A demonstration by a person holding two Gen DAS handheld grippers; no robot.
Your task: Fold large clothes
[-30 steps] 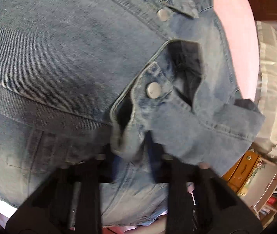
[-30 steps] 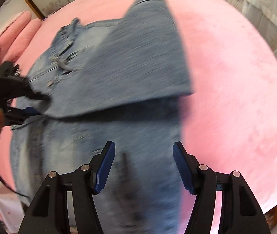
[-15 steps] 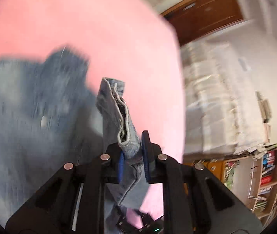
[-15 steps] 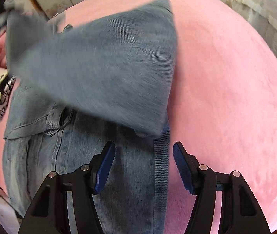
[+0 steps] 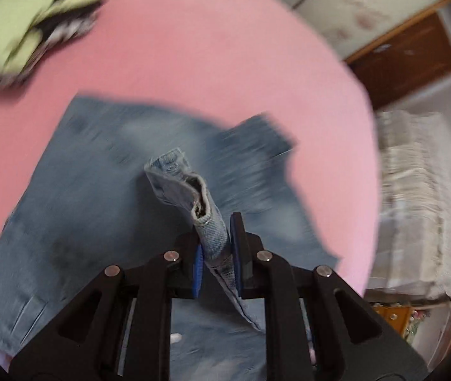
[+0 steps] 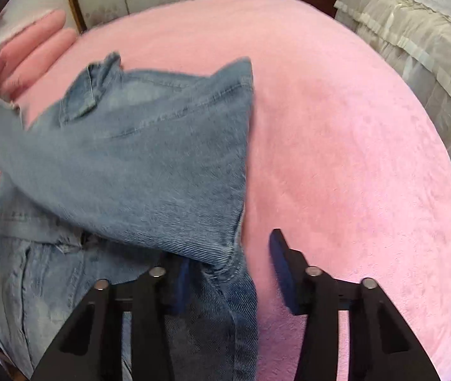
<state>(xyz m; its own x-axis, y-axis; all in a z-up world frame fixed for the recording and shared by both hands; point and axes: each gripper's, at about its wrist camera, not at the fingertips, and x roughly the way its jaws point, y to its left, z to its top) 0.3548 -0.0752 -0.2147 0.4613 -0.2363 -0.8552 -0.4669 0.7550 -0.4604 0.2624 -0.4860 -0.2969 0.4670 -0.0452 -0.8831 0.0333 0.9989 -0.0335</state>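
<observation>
Motion blur smears most of the one denim jacket (image 5: 105,209) beneath the left tool (image 5: 214,247), so its seams and buttons are hard to make out; only the cuff (image 5: 187,190) stands sharp, clenched between that tool's blue pads and rising ahead of them. The jacket lies spread on the pink bed (image 6: 336,127). The right tool (image 6: 228,273) is closing, its two pads not yet pressing the folded denim corner that lies between them. Far ahead and left of the left tool lies a blurred yellow-green garment (image 5: 19,22), cut off by the frame edge.
</observation>
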